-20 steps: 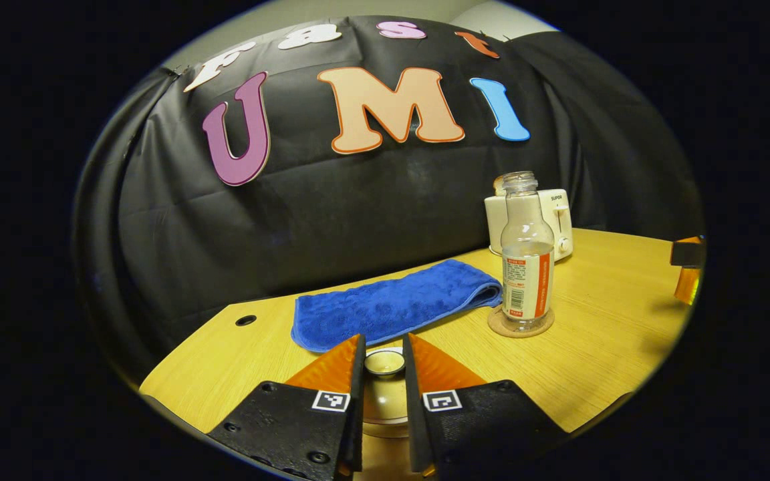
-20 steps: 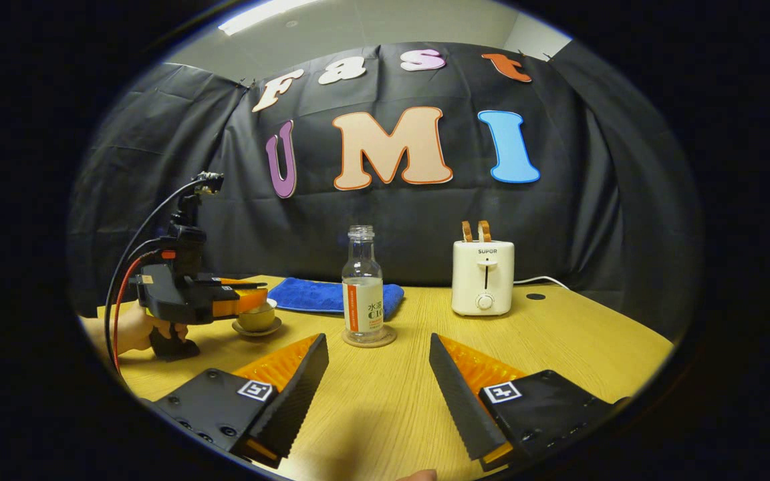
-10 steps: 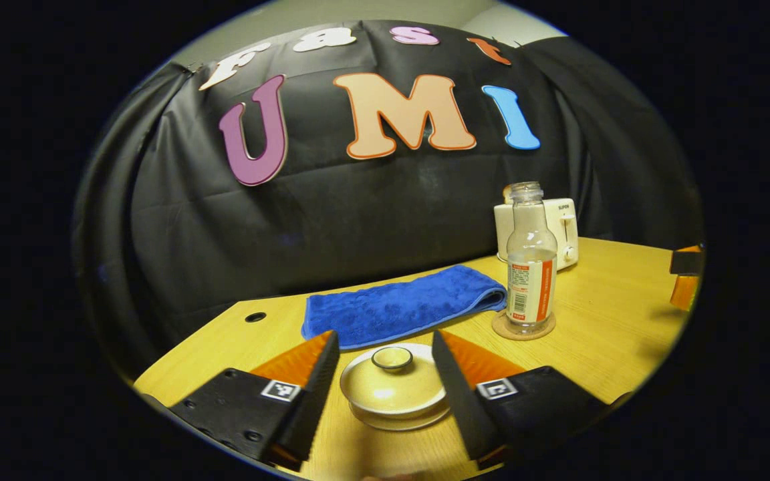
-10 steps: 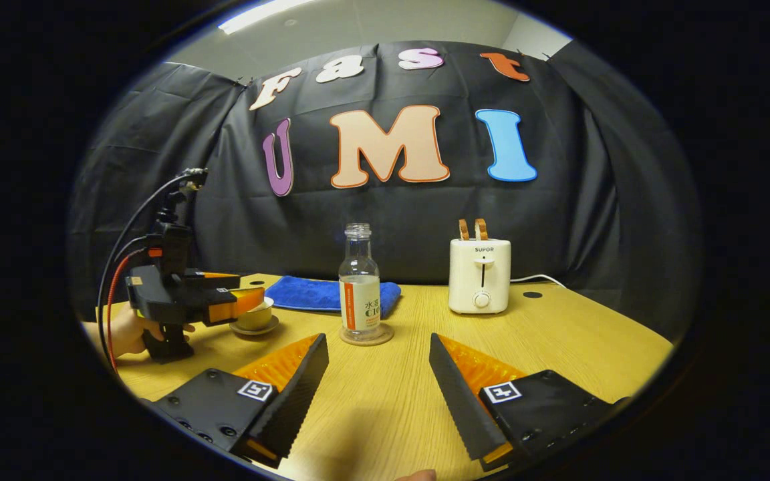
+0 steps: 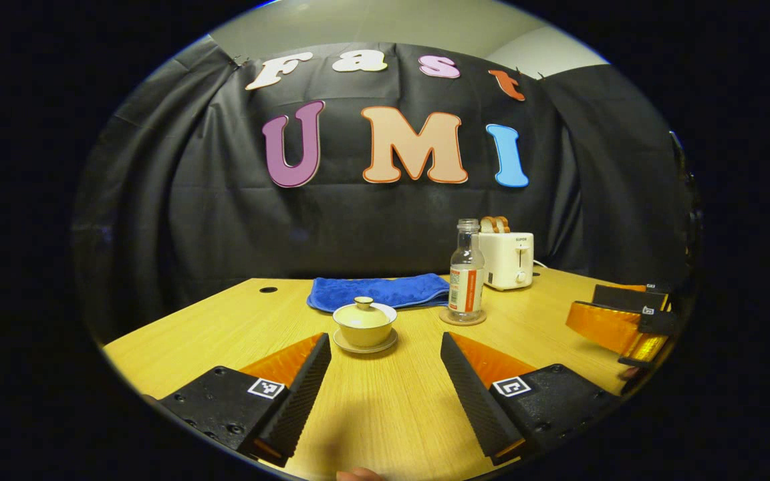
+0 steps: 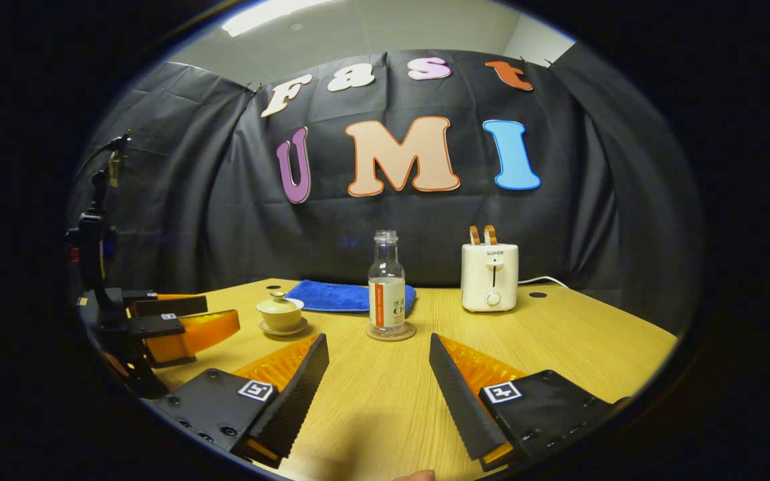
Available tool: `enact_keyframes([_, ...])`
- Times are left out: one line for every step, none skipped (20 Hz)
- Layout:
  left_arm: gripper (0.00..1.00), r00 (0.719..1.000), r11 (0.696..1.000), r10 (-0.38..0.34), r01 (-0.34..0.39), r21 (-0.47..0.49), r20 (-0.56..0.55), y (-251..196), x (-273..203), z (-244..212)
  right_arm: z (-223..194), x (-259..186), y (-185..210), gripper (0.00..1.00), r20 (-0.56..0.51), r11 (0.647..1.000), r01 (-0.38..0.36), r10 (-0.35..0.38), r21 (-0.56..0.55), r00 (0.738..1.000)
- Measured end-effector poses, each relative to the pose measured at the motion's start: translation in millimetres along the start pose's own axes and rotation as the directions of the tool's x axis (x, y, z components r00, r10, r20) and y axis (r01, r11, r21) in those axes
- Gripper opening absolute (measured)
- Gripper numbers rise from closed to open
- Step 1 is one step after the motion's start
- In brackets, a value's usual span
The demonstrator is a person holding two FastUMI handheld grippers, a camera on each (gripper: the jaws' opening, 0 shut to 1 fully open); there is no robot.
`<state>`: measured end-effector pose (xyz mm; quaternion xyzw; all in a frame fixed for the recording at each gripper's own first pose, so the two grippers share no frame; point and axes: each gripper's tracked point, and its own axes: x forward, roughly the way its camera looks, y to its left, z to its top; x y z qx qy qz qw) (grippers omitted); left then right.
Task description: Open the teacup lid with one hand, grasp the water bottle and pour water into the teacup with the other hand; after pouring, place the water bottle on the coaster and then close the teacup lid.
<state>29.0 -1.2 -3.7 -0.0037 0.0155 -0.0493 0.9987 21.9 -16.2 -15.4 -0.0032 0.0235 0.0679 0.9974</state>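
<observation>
Teacup (image 5: 364, 321) lidded on saucer; bottle (image 5: 466, 279), part-filled, uncapped, on coaster (image 5: 462, 316). Left gripper (image 5: 385, 381) and right gripper (image 6: 378, 381) jaws held wide, empty.

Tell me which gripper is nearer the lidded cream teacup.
Left. The left gripper faces the lidded cream teacup just ahead, open; the right gripper sits farther off, to the cup's right.

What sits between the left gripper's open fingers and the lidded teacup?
Nothing: in the left gripper view, bare table runs from the left gripper to the teacup on its saucer. The gripper is clear of the cup.
</observation>
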Motion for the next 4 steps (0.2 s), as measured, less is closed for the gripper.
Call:
enact_keyframes([0.97,1.0,1.0,0.007,-0.007,0.003,0.009,-1,-7,0,-2,-3,2,0.97,0.001,1.0,0.002,-0.002,0.001,1.0])
enact_keyframes([0.96,1.0,1.0,0.01,-0.01,0.0,0.011,-3,-11,0,-2,-6,3,0.91,-0.002,1.0,0.002,-0.002,0.002,1.0])
enact_keyframes([0.96,1.0,1.0,0.011,-0.011,0.004,0.015,-6,-15,0,-3,-9,4,0.91,-0.005,1.0,0.003,-0.003,0.001,1.0])
enact_keyframes([0.96,1.0,1.0,0.02,-0.02,0.007,0.013,-6,-16,0,-3,-18,9,0.91,-0.003,1.0,0.008,-0.008,0.002,1.0])
